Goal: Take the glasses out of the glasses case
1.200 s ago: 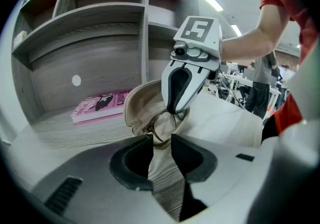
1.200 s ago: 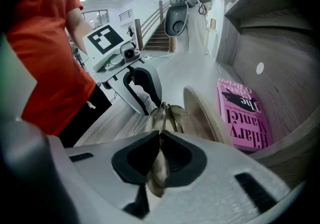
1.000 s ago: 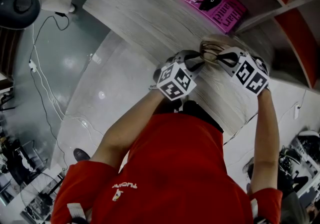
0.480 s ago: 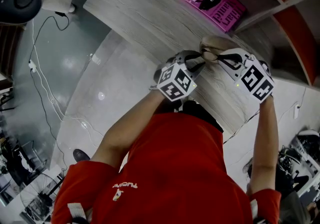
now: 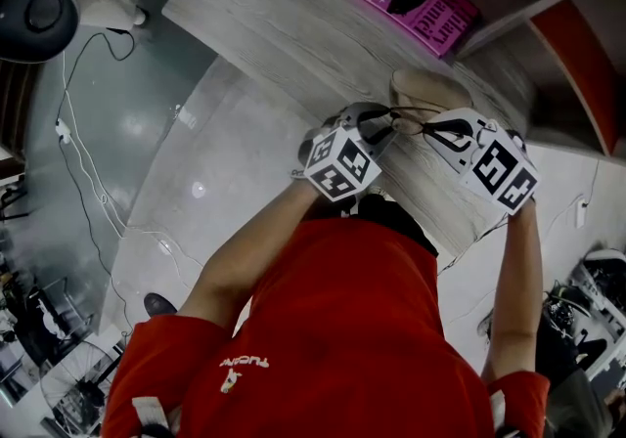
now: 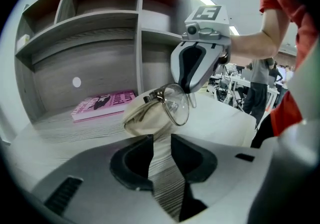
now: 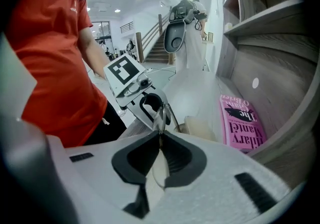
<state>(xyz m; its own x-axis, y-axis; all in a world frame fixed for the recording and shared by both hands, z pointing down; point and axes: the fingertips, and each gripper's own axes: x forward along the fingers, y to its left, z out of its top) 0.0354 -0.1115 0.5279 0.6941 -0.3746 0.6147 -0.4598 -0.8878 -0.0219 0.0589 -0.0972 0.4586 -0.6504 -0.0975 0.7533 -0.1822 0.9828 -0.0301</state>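
Note:
The beige glasses case (image 5: 430, 89) lies on the wood-grain desk (image 5: 274, 16), and my left gripper (image 5: 386, 123) is shut on its near end. In the left gripper view the case (image 6: 142, 118) bulges just past my jaw tips. The clear-framed glasses (image 6: 176, 103) hang just outside the case mouth, pinched by my right gripper (image 6: 188, 88). In the right gripper view a lens of the glasses (image 7: 160, 118) stands edge-on between the jaws of my right gripper (image 7: 160, 135). Beyond it are the left gripper (image 7: 152, 108) and the case (image 7: 200, 128). From the head view the glasses (image 5: 403, 115) bridge the two grippers.
A pink book (image 5: 416, 1) lies flat at the back of the desk, under grey shelf compartments (image 6: 100, 18). The desk edge runs close under both grippers. Cables and a round black device (image 5: 34, 1) lie on the floor at left.
My right gripper has drawn back and upward from the case with the glasses in it, so more of the case shows. The left gripper has stayed in place.

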